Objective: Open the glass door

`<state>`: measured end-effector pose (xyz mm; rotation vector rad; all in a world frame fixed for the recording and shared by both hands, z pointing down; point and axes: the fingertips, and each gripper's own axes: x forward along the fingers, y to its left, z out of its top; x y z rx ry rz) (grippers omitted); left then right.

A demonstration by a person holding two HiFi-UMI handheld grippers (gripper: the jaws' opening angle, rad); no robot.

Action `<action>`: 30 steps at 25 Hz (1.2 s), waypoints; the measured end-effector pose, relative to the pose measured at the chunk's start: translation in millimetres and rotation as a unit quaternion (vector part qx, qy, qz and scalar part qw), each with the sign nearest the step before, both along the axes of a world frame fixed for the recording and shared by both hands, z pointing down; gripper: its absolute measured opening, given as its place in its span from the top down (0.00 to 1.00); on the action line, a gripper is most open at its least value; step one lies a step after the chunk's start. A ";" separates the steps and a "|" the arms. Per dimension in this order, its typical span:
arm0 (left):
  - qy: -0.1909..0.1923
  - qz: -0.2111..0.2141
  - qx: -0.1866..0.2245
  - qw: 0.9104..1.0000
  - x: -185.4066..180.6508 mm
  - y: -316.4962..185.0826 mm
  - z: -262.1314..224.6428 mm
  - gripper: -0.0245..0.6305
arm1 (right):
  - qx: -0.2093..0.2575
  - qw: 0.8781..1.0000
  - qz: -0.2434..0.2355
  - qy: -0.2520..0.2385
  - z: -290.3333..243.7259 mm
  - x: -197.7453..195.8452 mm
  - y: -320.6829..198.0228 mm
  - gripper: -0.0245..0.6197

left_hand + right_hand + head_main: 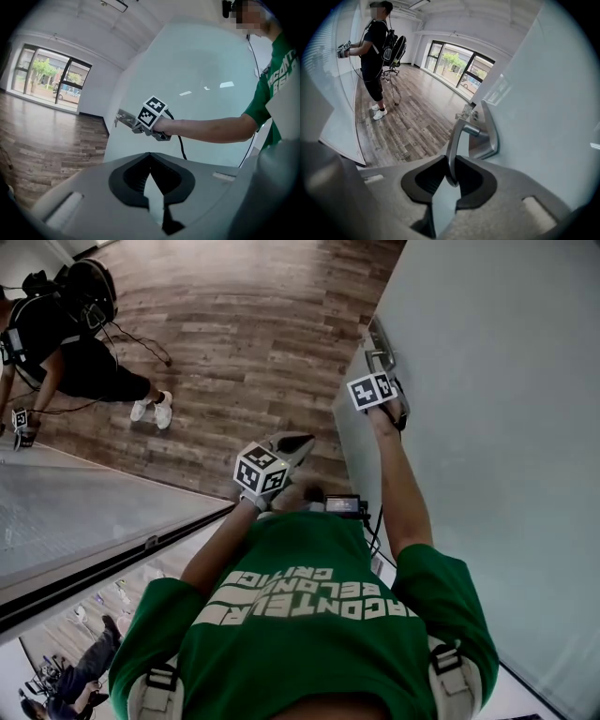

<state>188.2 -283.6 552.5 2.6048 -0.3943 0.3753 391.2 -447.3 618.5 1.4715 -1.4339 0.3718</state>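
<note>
Frosted glass makes up the door (487, 381), which fills the right side of the head view. Its free edge stands out against the wooden floor (244, 334). A dark-framed glass panel (84, 512) lies well apart from it on the left, and open floor shows between the two. From this I judge that the door is already off its frame and partly swung, though the pictures do not show how much swing is left. A bunch of keys (467, 111) hangs at the lock by the door's edge.

The right claw (451, 174) is clenched on the metal lever handle (457, 140). The free end of the lever sits between the two dark pads, and its shaft runs up to the backplate (487, 133) on the glass. The lever hangs steeply downward, so it looks pressed. What seems left is to carry the door further round and then release the handle.

The right arm (403, 493) is stretched almost straight from the green-sleeved shoulder to the handle, with the claw tipped downward onto the lever. The left arm is bent and kept close to the chest. Its claw (150, 157) points about level toward the door, with tips pressed together and nothing between them, near the door but apart from it.

Across the room, another person in black (75, 343) works at a separate glass panel.
</note>
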 end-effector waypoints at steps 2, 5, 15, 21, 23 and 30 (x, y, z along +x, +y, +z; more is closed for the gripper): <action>0.002 0.002 0.000 1.000 5.7 -0.1 -5.0 0.94 | 0.003 1.000 -0.001 -0.004 -3.2 2.1 -1.3 0.88; 0.002 0.002 0.002 1.000 25.6 -3.3 -7.7 0.94 | 0.004 1.000 0.003 -0.008 -3.5 16.6 -3.7 0.88; 0.002 0.000 -0.004 1.000 78.2 -16.6 -0.7 0.94 | 0.004 1.000 0.028 -0.009 1.8 65.6 -17.7 0.88; 0.004 0.012 -0.010 1.000 100.9 -12.2 7.8 0.94 | 0.004 0.999 0.047 -0.015 6.9 85.5 -17.9 0.88; 0.002 0.019 -0.014 1.000 115.7 -16.3 9.1 0.94 | 0.004 0.998 0.053 -0.022 9.6 98.4 -22.7 0.88; 0.008 0.051 -0.018 0.999 140.4 -29.5 7.3 0.94 | 0.005 0.997 0.068 -0.034 9.0 114.5 -23.7 0.88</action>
